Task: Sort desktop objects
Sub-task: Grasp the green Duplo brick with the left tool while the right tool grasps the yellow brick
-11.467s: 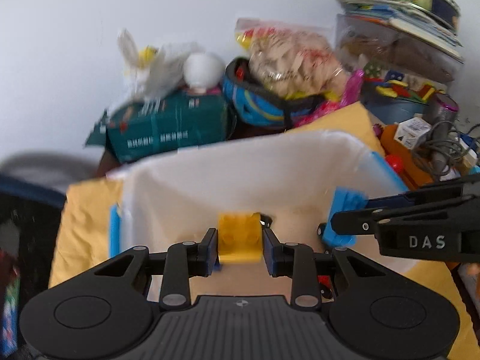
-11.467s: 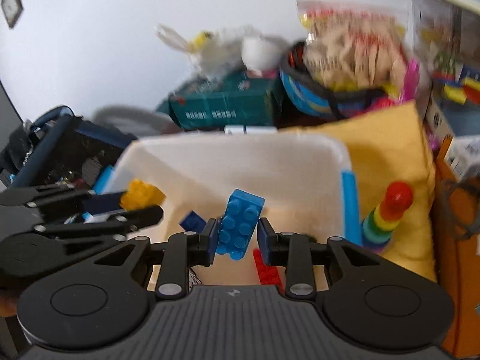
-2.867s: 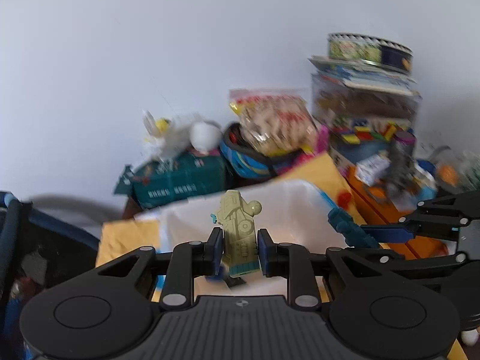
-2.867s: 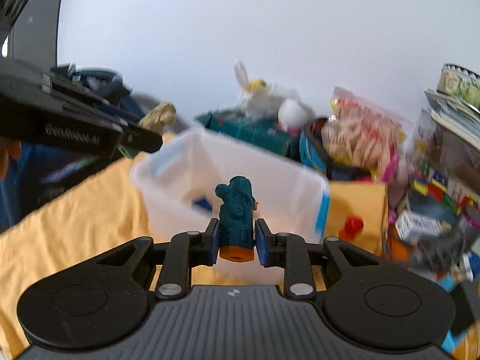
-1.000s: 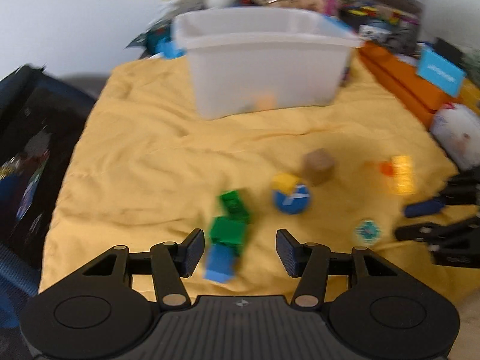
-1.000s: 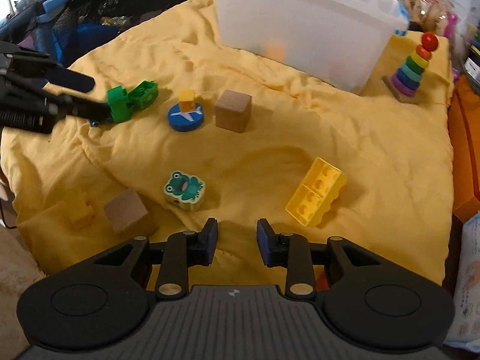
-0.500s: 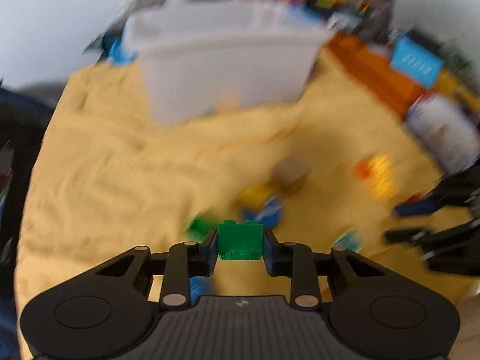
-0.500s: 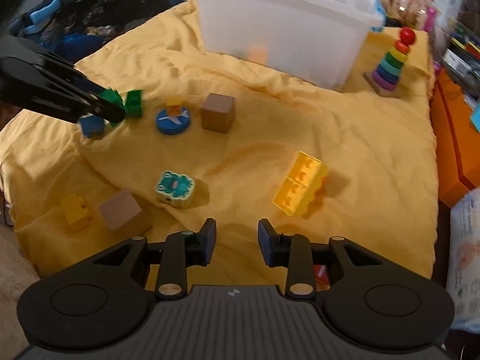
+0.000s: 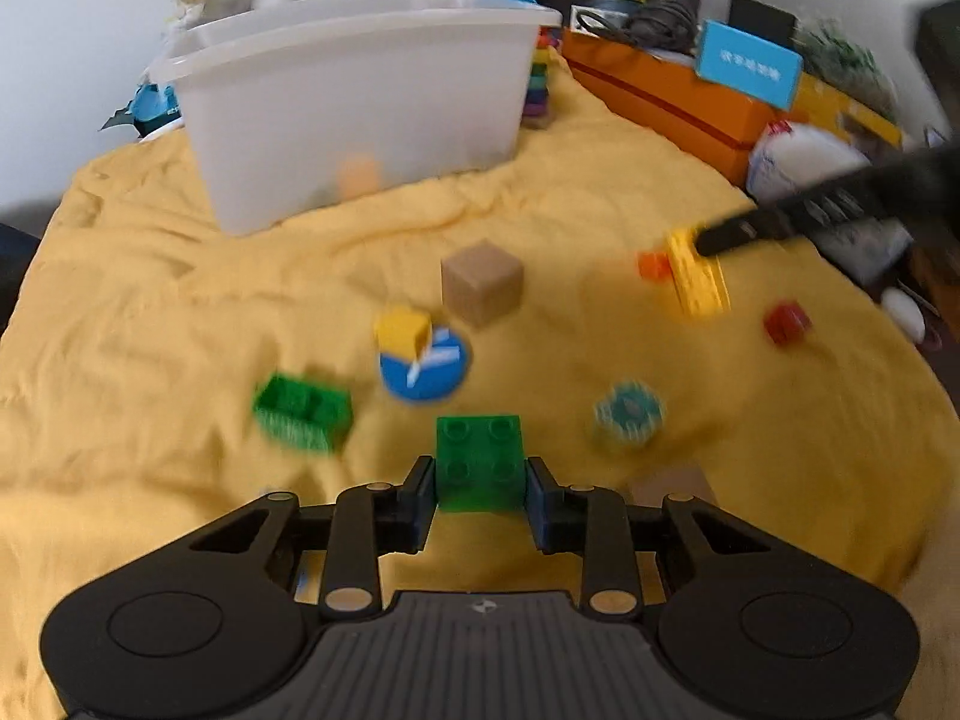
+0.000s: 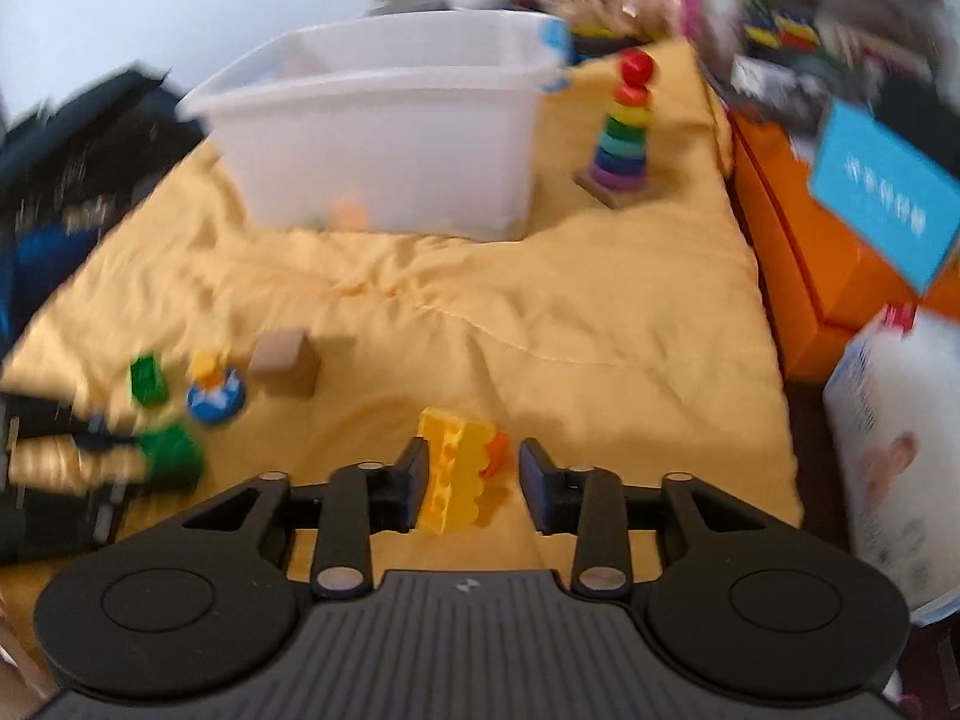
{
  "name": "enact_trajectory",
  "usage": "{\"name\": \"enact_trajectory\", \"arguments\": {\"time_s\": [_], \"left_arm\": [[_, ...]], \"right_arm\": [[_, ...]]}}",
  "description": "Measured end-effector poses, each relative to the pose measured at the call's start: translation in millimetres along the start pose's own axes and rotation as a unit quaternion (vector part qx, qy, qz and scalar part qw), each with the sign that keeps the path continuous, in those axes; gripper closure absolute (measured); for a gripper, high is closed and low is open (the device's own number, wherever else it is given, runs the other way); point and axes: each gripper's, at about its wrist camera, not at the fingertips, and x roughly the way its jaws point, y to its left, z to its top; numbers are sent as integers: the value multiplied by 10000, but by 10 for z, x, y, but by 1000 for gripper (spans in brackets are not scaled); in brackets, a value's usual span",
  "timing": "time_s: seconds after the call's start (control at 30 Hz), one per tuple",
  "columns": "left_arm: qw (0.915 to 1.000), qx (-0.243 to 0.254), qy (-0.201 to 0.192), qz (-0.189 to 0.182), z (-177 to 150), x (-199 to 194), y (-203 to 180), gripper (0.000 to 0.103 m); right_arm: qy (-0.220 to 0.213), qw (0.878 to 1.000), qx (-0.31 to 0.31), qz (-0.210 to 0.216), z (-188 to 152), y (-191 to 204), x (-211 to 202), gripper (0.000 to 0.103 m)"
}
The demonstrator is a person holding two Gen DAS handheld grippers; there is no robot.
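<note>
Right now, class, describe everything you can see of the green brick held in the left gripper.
The green brick is a square plastic block with four round studs in two rows, glossy and slightly translucent. It sits between the left gripper pads, one on each side face, studs facing the camera, above the yellow cloth. Its underside is hidden. A second green brick lies apart on the cloth.

Both wrist cameras look steeply down from close above the yellow blanket [image 9: 180, 312], sharing the white bin [image 9: 360, 96] [image 10: 384, 144] and wooden cube [image 9: 482, 282] [image 10: 285, 362].
</note>
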Motion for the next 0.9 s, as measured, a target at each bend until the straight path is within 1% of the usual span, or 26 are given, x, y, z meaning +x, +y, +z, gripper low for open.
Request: {"name": "enact_trajectory", "arguments": {"time_s": [0.07,0.13,0.2,0.23,0.37,0.43,0.5,0.53,0.57,0.67,0.7,0.73,0.77,0.83,0.9], "left_arm": [[9999,100,61,19,-59,-48,-35,67],[9999,118,58,75,-73,-93,-47,67],[9999,82,-4,116,-55,-146,-48,67],[9998,97,-53,148,-43,-170,-53,66],[9997,115,-86,206,11,-180,-80,65],[9997,132,-110,194,32,-185,-95,65],[9996,146,-139,202,42,-187,-106,65],[9996,145,-140,204,49,-184,-109,65],[9996,151,-140,210,58,-181,-112,65],[9996,167,-93,187,67,-155,-110,63],[9996,176,-55,199,72,-137,-111,64],[9996,185,-29,216,77,-121,-115,64],[9996,167,3,228,82,-109,-113,64],[9997,77,30,208,90,-99,-96,63],[9997,56,76,205,93,-73,-83,63]], "right_arm": [[44,10000,79,21,28,-44,78,75],[219,9995,-35,212,42,-11,141,76],[274,9979,-330,489,-2,122,121,76],[315,9959,-622,584,-33,235,107,76],[295,9871,-1422,680,-144,553,-31,74],[416,9840,-1514,847,-166,602,-96,73],[647,9801,-1586,1001,-213,636,-111,72],[705,9781,-1647,1062,-247,645,-128,73],[641,9778,-1684,1066,-274,643,-162,73],[389,9812,-1540,1092,-243,560,-280,72],[318,9802,-1611,1109,-225,534,-293,68],[340,9771,-1767,1138,-213,530,-275,65],[401,9726,-1976,1155,-212,540,-250,65],[483,9599,-2493,1188,-238,583,-204,65],[445,9487,-2908,1160,-250,630,-172,64]]}}
